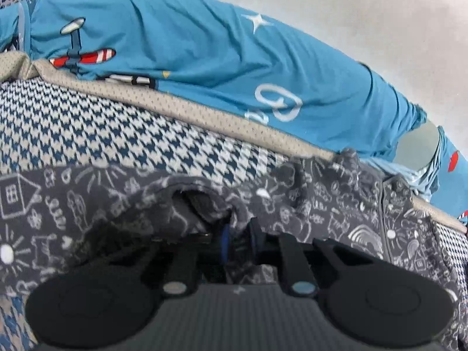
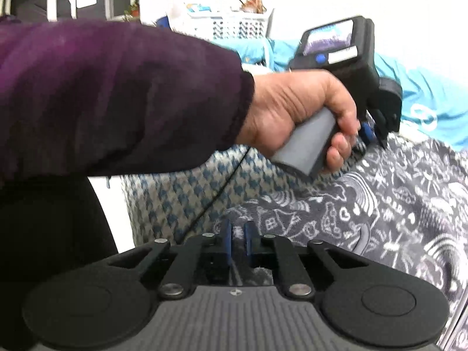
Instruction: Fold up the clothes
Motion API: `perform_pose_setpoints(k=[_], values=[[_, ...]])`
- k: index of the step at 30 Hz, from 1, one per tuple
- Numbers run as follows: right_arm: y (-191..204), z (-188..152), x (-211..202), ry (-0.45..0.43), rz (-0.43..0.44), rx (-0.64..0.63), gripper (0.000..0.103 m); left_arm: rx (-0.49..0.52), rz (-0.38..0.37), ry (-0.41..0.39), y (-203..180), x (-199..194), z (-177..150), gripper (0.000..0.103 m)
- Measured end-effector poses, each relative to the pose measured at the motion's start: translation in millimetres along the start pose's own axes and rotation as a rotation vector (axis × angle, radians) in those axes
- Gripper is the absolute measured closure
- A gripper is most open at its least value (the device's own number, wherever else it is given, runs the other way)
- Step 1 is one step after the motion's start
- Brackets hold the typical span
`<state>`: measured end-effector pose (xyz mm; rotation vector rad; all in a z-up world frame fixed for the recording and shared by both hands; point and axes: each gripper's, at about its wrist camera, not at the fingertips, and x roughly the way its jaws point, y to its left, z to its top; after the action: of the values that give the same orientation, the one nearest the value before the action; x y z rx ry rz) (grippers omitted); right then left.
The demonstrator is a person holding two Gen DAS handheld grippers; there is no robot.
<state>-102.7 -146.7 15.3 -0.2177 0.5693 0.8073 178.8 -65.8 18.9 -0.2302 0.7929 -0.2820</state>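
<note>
A dark grey garment (image 1: 321,201) printed with white doodles lies on a blue-and-white houndstooth cloth (image 1: 117,134). My left gripper (image 1: 238,234) is shut on a bunched fold of the grey garment, which drapes over its blue pads. In the right wrist view the same grey garment (image 2: 380,204) spreads to the right, and my right gripper (image 2: 237,234) is shut on its near edge. A hand (image 2: 295,111) in a purple sleeve holds my left gripper (image 2: 373,134) above the garment's far edge.
A bright blue garment (image 1: 219,58) with a plane and star print lies behind the houndstooth cloth, bordered by a beige mesh edge (image 1: 175,102). A white laundry basket (image 2: 234,23) stands at the back. A thin black cable (image 2: 222,187) runs across the houndstooth cloth.
</note>
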Motion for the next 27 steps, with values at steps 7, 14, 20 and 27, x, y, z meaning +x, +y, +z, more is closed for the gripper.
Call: perform_pose_setpoints(k=[7, 14, 20, 27], values=[[2.6, 9.3, 11.9, -0.009, 0.062, 0.009, 0.093, -0.031, 0.052, -0.019, 19.6, -5.2, 8.8, 0.092], [2.6, 4.8, 47.1, 0.060, 0.093, 0.060, 0.092, -0.046, 0.083, 0.000, 37.4, -5.0, 11.7, 0.092], [2.8, 3.4, 46.3, 0.060, 0.106, 0.045, 0.081, -0.003, 0.076, 0.019, 31.5, -8.4, 10.2, 0.091], [-7.9, 11.1, 15.4, 0.009, 0.095, 0.059, 0.081, 0.031, 0.046, 0.046, 25.4, -20.9, 2.7, 0.086]])
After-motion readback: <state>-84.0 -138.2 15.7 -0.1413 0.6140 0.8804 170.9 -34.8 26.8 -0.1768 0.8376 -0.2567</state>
